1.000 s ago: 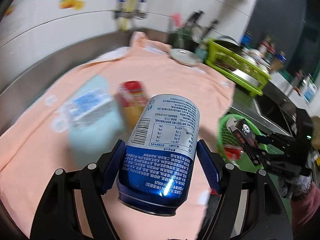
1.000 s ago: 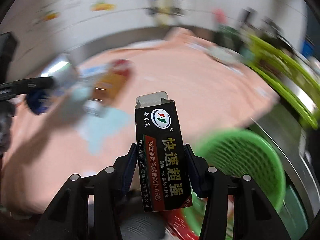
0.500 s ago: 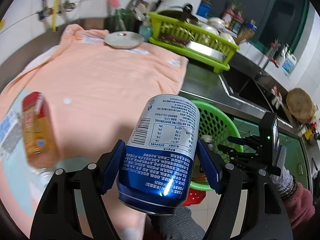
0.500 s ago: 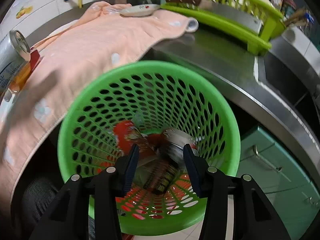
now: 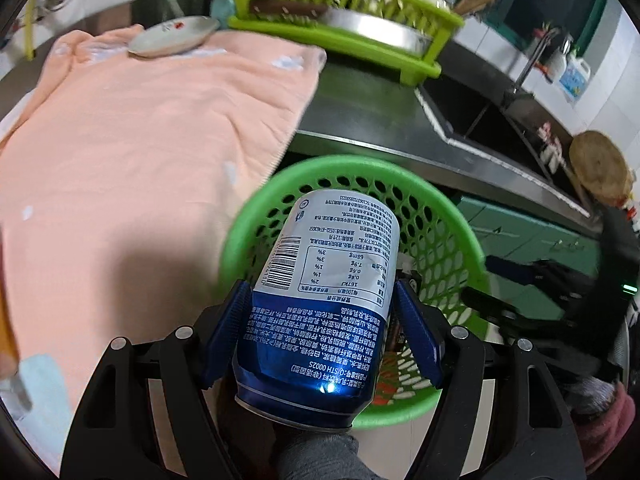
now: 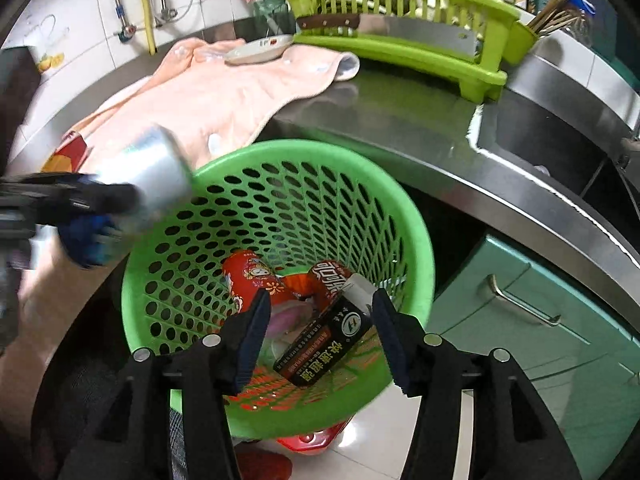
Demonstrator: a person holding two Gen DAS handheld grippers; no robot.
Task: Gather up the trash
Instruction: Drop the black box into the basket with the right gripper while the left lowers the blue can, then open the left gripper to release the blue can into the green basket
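Left gripper point(image 5: 326, 336) is clamped on the blue and silver can point(image 5: 320, 304), its blue pads pressed to the can's two sides; the can's long axis runs along the fingers, silver end pointing forward and down over the near rim of the green basket point(image 5: 256, 216), blue base back toward the camera. From the right wrist view that same can point(image 6: 154, 174) sits blurred at the basket's left rim point(image 6: 320, 150). Right gripper point(image 6: 322, 340) has just been opening, jaws now apart with nothing pressed between them, poised above the basket. Below it the black box point(image 6: 326, 342) lies on the basket floor, long axis slanted, pale end up to the right, beside two red cans point(image 6: 250, 276). Peach towel point(image 6: 224, 96) covers the steel counter point(image 6: 400, 120) behind
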